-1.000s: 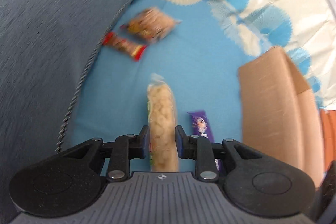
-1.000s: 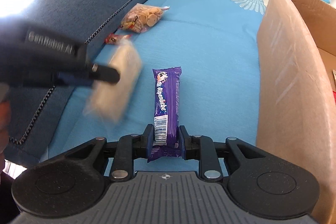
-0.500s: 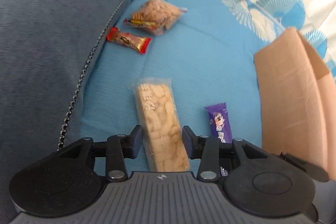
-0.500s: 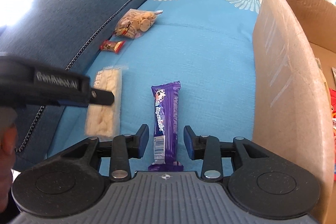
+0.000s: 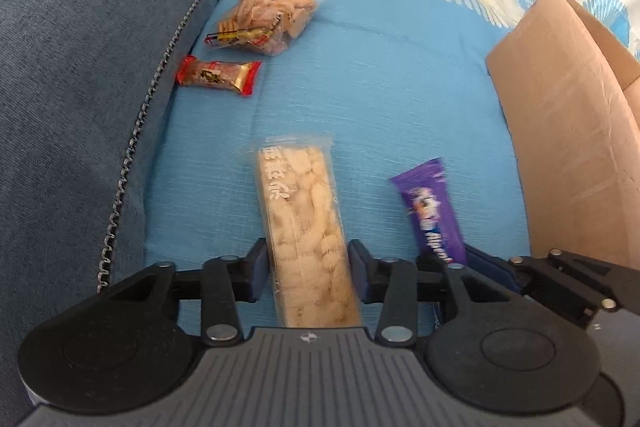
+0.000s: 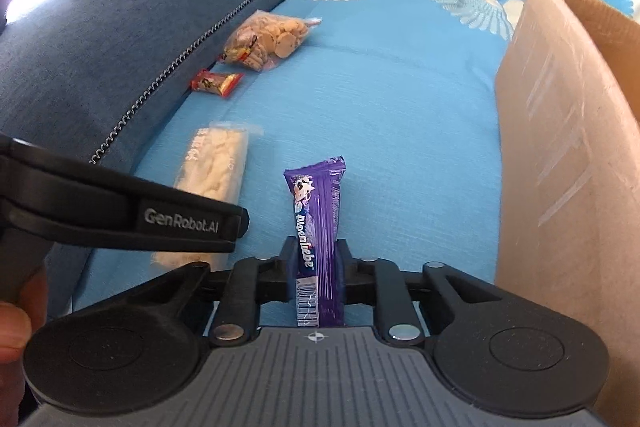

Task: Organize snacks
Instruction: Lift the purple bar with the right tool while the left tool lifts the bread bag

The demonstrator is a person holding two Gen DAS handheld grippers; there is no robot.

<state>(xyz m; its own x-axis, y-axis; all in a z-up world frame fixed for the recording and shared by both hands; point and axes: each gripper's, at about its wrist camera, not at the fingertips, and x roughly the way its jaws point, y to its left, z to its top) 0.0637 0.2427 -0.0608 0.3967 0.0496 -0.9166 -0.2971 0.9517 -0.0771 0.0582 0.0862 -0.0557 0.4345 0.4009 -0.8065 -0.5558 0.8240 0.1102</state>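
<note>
Left tongs (image 5: 306, 273) had just been closing around the pale cracker pack (image 5: 306, 239) lying on the blue sofa cover (image 5: 380, 75); a slim gap showed at each pad, no grip yet. Right tongs (image 6: 316, 273) had just closed, now pinching the purple candy bar (image 6: 318, 223). Both pickups looked under way. Count: four snacks outside, including one cookie bag (image 5: 266, 17) and one red candy (image 5: 218, 75); one cardboard box (image 6: 560, 155).
</note>
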